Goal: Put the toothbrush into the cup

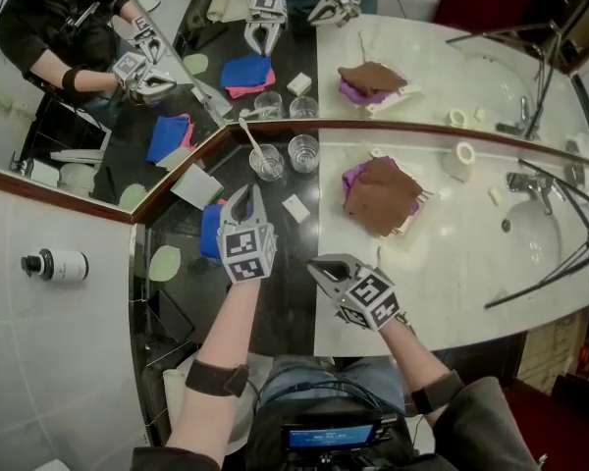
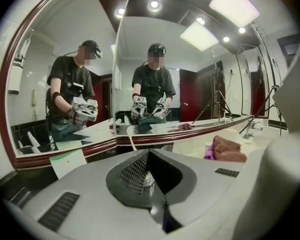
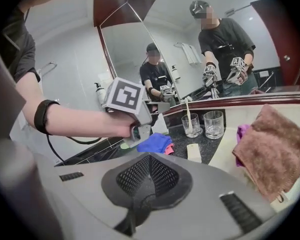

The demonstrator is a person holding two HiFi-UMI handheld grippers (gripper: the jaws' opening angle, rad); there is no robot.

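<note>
A white toothbrush (image 1: 252, 137) stands head-down in the left of two clear glass cups (image 1: 268, 163) on the dark counter by the mirror. The right gripper view shows the same toothbrush (image 3: 188, 115) leaning in the cup (image 3: 192, 125). My left gripper (image 1: 247, 196) hovers just in front of that cup, apart from it, jaws shut with nothing between them. My right gripper (image 1: 316, 269) is nearer to me, over the edge between dark and white counter, also shut and empty. In each gripper's own view the mesh pads (image 2: 150, 154) (image 3: 149, 159) meet.
A second empty glass (image 1: 303, 152) stands right of the cup. A blue cloth (image 1: 211, 229) lies under my left gripper and a pale soap bar (image 1: 295, 208) beside it. A brown towel (image 1: 381, 194) lies on the white counter. The faucet (image 1: 530, 183) and tripod legs are at the right.
</note>
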